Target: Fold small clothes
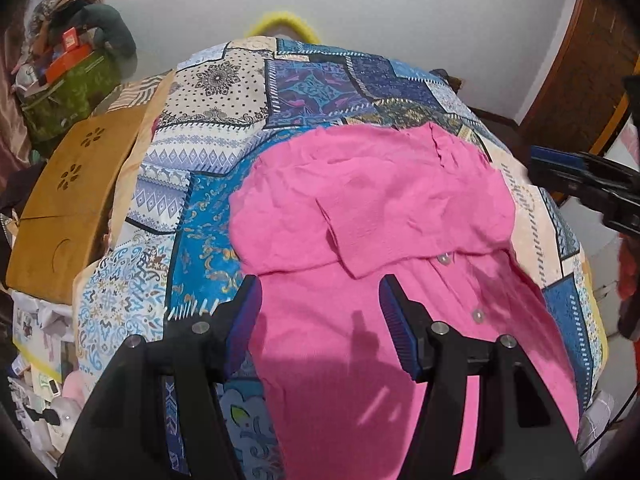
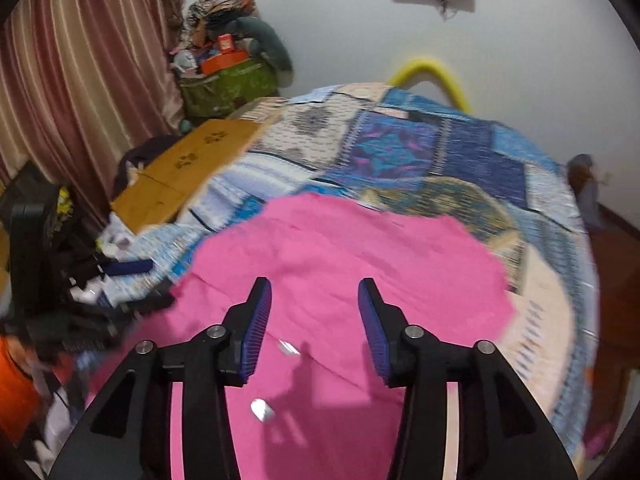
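A pink buttoned garment (image 1: pixel 380 216) lies on the patchwork bedspread (image 1: pixel 224 132), its upper part folded over so a flap covers the button line. My left gripper (image 1: pixel 320 284) is open and empty, hovering over the garment's near part. My right gripper (image 2: pixel 314 286) is open and empty above the same pink garment (image 2: pixel 344 248), which looks blurred in the right wrist view. The right gripper also shows at the right edge of the left wrist view (image 1: pixel 588 180). The left gripper shows at the left of the right wrist view (image 2: pixel 108 270).
A tan wooden board (image 1: pixel 68 200) rests at the bed's left side. A green bag piled with boxes (image 1: pixel 72 80) stands by the curtain (image 2: pixel 80 80). A yellow hoop (image 2: pixel 436 76) sits behind the bed. A wooden door (image 1: pixel 580 80) is at the right.
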Tool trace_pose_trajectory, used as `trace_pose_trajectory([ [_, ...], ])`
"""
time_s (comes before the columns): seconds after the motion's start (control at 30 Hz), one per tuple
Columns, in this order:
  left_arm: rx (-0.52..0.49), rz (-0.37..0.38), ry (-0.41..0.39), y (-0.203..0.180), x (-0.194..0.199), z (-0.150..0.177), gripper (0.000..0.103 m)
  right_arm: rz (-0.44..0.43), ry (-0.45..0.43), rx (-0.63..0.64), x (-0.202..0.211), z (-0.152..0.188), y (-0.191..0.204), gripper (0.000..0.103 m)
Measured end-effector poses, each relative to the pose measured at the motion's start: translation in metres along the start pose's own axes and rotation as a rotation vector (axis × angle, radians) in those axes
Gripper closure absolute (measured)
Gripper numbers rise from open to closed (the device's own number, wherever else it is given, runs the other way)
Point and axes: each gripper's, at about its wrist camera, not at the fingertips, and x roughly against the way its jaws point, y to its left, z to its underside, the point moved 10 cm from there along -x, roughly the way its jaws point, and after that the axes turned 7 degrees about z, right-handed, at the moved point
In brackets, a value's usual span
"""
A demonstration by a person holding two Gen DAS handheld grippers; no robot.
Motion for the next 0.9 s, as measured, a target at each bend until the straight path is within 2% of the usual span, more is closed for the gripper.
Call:
trace_pose_trajectory([
  [0.07,-0.006,-0.016,0.011,-0.001,0.004,0.007,0.043,0.031,0.001,-0.003,0.016,0.014,-0.014,0.060],
  [0.13,-0.005,-0.023,0.026,0.000,0.010,0.018,0.042,0.048,0.009,-0.022,0.030,0.032,-0.026,0.053],
  [0.2,0.007,-0.034,0.048,0.004,0.014,0.032,0.035,0.063,0.012,-0.036,0.041,0.050,-0.036,0.051],
  [0.37,0.059,-0.063,0.097,0.021,0.019,0.070,0.035,0.079,0.093,-0.069,0.045,0.116,-0.050,0.051],
  [0.47,0.102,-0.060,0.134,0.027,0.015,0.092,0.035,0.062,0.152,-0.107,0.035,0.152,-0.053,0.051],
  [0.57,0.156,-0.030,0.098,0.029,0.014,0.103,0.035,-0.016,0.257,-0.163,0.016,0.189,-0.045,0.051],
  [0.6,0.171,-0.013,0.091,0.029,0.013,0.104,0.038,-0.027,0.269,-0.177,0.011,0.195,-0.043,0.052],
  [0.67,0.204,0.037,0.076,0.027,0.011,0.105,0.047,-0.053,0.237,-0.222,0.009,0.190,-0.045,0.057],
  [0.73,0.194,0.047,0.065,0.025,0.010,0.101,0.062,-0.066,0.225,-0.229,0.007,0.181,-0.045,0.089],
  [0.77,0.178,0.041,0.063,0.024,0.009,0.097,0.075,-0.069,0.223,-0.222,0.004,0.178,-0.044,0.096],
  [0.8,0.166,0.030,0.067,0.025,0.007,0.093,0.089,-0.074,0.228,-0.210,0.002,0.175,-0.043,0.097],
  [0.83,0.157,0.023,0.074,0.027,0.004,0.087,0.097,-0.066,0.227,-0.189,-0.003,0.170,-0.043,0.098],
  [0.9,0.163,0.032,0.094,0.034,-0.006,0.079,0.101,-0.043,0.222,-0.151,-0.012,0.161,-0.043,0.098],
])
